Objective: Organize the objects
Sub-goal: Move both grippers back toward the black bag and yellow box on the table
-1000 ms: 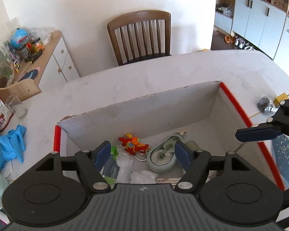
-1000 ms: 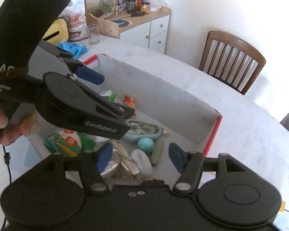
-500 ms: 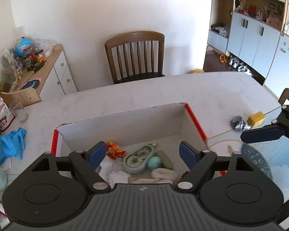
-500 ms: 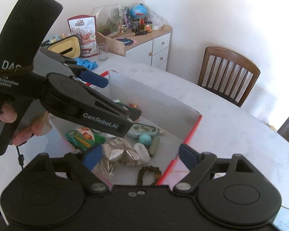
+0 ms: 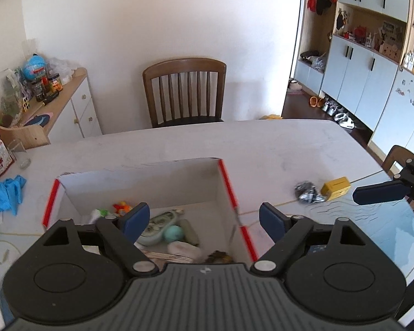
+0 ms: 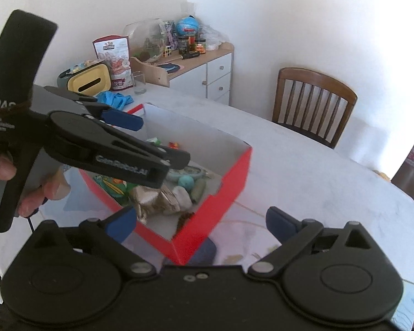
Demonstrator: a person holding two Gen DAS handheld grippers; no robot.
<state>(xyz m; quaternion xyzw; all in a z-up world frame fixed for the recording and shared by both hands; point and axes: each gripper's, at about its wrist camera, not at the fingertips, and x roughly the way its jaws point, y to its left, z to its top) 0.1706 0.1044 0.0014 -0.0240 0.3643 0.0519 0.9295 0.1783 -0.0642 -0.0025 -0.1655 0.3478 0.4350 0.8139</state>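
A red-edged cardboard box point(image 5: 225, 182) point(image 6: 212, 207) stands on the white table. It holds a teal ball point(image 5: 173, 233) point(image 6: 187, 181), a pale green case point(image 5: 158, 226), an orange toy point(image 5: 121, 207), a white stone point(image 6: 181, 195), silver foil packets point(image 6: 151, 202) and a green packet point(image 6: 109, 184). My left gripper point(image 5: 204, 219) point(image 6: 151, 140) hovers above the box's near side, its jaws opening with nothing between them. My right gripper point(image 6: 201, 224) hangs over the box's near corner, its jaws also opening and empty. A dark foil wrapper point(image 5: 307, 191) and a small yellow box point(image 5: 335, 187) lie to the right of the box.
A wooden chair point(image 5: 185, 91) stands behind the table. A cluttered sideboard point(image 5: 69, 104) is at the left. Blue gloves point(image 5: 7, 193), a glass point(image 5: 20, 153), a snack bag point(image 6: 113, 60) and a yellow-lidded container point(image 6: 89, 81) sit near the table's left end. Cabinets point(image 5: 367, 82) line the right.
Both grippers have drawn back and up from the box, which now looks smaller and lower in view. Both pairs of jaws have widened. The wrapper and yellow box have come into view.
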